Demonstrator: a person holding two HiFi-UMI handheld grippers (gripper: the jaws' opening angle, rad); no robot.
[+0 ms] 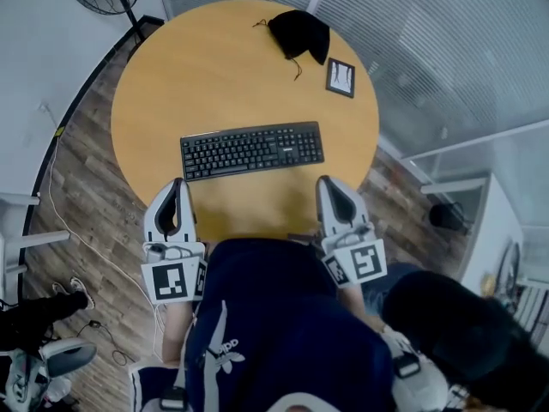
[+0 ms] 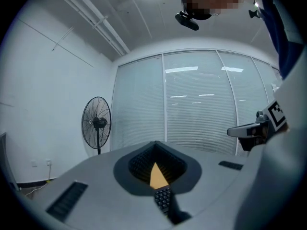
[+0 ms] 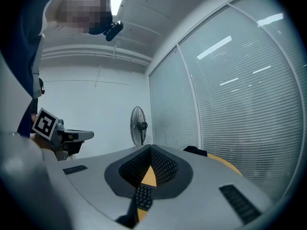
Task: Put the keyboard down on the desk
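2 closed, empty, level: left hand-held gripper [image 1: 178, 183], right hand-held gripper [image 1: 325, 181]; keyboard [image 1: 251, 150] flat on desk [image 1: 214, 75].

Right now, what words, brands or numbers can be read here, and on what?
Nothing reads clearly.
Black rectangular keyboard: key legends too small.
Small dark framed card: white marks, unreadable.
Navy garment: white logo lettering, too blurred.
Left gripper and right gripper, marker cubes: square patterns, no letters.

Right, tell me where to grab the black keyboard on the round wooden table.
Grip the black keyboard at its two short ends, the left gripper from the left, the right gripper from the right. It lies flat and long on the round wooden table, so one middle grip would probably let it tip.
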